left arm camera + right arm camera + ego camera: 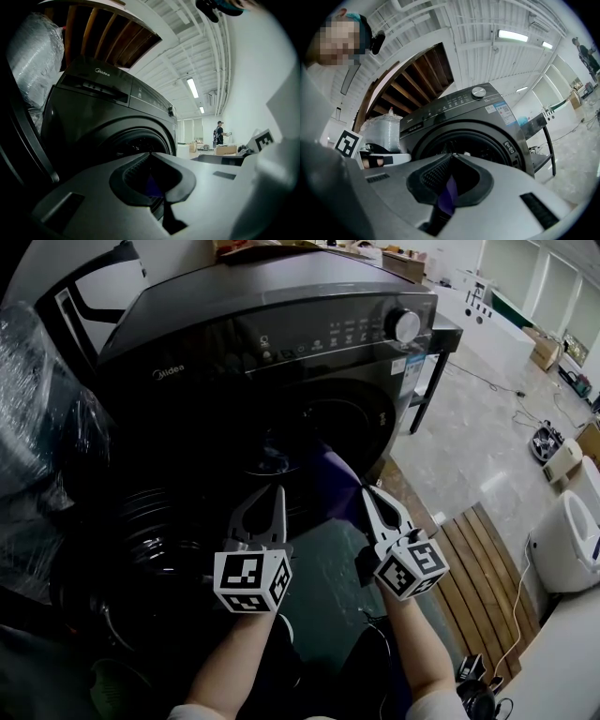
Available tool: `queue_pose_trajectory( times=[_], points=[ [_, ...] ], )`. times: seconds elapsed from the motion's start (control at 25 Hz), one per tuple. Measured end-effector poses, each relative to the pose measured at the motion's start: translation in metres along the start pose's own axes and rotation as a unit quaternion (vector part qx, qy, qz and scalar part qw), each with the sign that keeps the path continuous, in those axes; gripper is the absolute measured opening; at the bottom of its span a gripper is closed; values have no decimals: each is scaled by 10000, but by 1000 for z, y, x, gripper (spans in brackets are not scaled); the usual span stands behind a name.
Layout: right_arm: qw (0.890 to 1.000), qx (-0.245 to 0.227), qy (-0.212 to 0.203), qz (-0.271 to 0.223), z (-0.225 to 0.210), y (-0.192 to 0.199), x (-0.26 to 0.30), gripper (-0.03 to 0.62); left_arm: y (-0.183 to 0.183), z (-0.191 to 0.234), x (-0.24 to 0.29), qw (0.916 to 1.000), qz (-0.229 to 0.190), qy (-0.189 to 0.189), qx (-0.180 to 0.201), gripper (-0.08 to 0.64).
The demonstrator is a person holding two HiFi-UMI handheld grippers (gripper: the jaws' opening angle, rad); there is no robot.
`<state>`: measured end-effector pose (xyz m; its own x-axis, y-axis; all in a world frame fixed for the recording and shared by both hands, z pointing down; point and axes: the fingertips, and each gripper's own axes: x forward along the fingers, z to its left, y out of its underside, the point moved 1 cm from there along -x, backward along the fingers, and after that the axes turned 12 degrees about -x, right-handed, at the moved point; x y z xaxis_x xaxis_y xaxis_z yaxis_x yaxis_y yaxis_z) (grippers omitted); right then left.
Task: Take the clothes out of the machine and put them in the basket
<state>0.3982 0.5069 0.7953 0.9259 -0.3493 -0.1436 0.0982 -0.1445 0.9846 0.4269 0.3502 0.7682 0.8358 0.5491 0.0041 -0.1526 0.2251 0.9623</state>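
Observation:
A dark front-loading washing machine [281, 343] fills the head view, its drum opening [309, 442] black inside. A purple cloth [336, 486] hangs out of the opening between my two grippers. My right gripper [367, 491] is shut on this cloth, and a bright purple strip [449, 194] shows between its pads in the right gripper view. My left gripper [278, 488] sits just left of the cloth at the same height, jaws together. In the left gripper view a dim purple strip [152, 185] lies between its pads. Both grippers point at the drum.
The machine's round door [155, 521] hangs open at the lower left. A plastic-wrapped bulk [37, 427] stands further left. A green meshed object [117, 681] lies near the bottom left. Wooden slats [478, 568] and white appliances [567, 540] are on the right.

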Motion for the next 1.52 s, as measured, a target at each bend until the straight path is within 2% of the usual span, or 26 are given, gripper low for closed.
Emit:
queue_pose_trajectory(
  times=[0.2,0.36,0.56,0.76,0.88,1.0,1.16,1.24,1.36,1.44,1.52],
  points=[
    [10000,14,-32,-64,-2,-1,1,13,6,-8,10,9998,64,166,-78,22],
    [9998,-7,-57,-164,-2,-4,5,13,14,-26,18,9993,125,349,97,21],
    [9998,-18,-61,-202,-3,-7,12,14,12,-18,26,9991,-4,193,380,21],
    [9999,-40,-46,-109,-4,-11,18,14,2,-14,26,9977,-311,185,567,20],
    [9995,158,-243,-143,-1,-17,21,12,-6,-10,24,9966,-550,314,525,20],
    [9978,432,-380,-327,3,-32,23,11,-6,-9,21,9954,-616,423,600,20],
    [9971,681,-313,-158,5,-56,23,11,-1,-4,10,9981,-423,184,403,20],
    [9960,775,-407,-151,8,-72,21,12,-2,-10,8,9985,-213,222,458,20],
    [9956,768,-528,-6,17,-105,19,11,-22,-13,-1,9989,158,242,357,20],
    [9951,830,-535,46,21,-131,21,12,-53,-10,-3,9989,251,254,295,20],
    [9948,882,-505,111,23,-158,21,12,-89,-12,-5,9985,284,263,397,20]
  ],
)
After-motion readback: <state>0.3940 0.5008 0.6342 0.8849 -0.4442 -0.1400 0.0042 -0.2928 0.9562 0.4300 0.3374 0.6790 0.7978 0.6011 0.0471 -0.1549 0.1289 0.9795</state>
